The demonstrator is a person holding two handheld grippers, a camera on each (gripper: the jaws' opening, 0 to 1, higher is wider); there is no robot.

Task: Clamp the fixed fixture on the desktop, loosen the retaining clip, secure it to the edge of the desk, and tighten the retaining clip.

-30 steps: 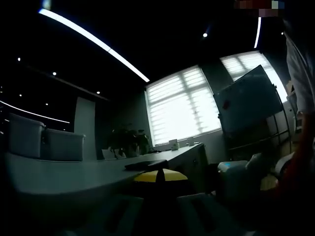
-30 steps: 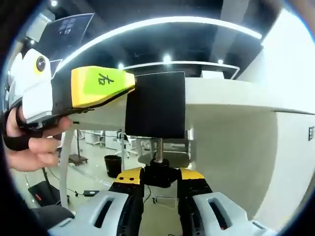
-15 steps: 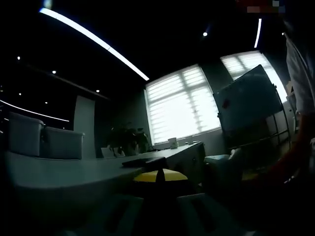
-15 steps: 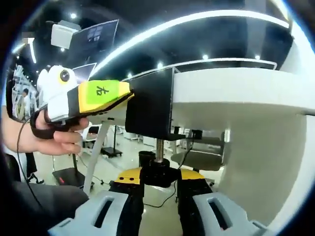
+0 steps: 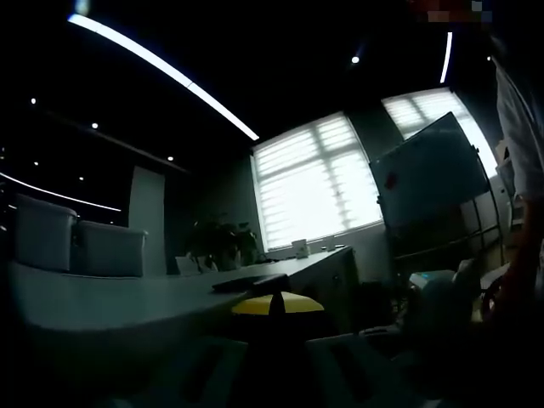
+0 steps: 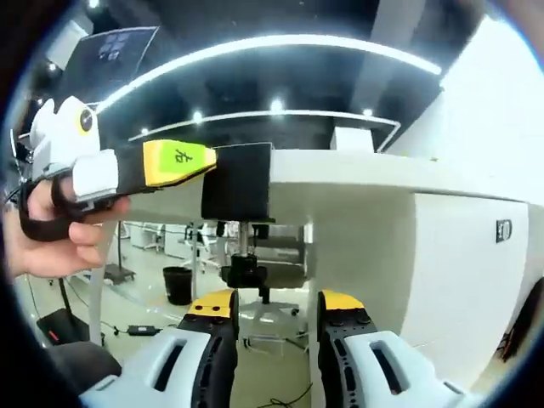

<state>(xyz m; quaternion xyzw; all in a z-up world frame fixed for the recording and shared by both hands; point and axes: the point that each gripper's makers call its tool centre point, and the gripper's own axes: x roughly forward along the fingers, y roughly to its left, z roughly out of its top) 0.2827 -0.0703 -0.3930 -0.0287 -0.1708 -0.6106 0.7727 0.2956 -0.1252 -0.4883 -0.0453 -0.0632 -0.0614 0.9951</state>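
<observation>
Yellow-tipped fingers of the right gripper (image 6: 276, 310) are standing spread and holding nothing, just short of the black knob (image 6: 243, 270). Beyond, the black fixture (image 6: 235, 181) is sitting on the white surface (image 6: 357, 168) edge, its screw running vertically, knob pointing down. The left gripper (image 6: 197, 161) is pinching its side.
</observation>
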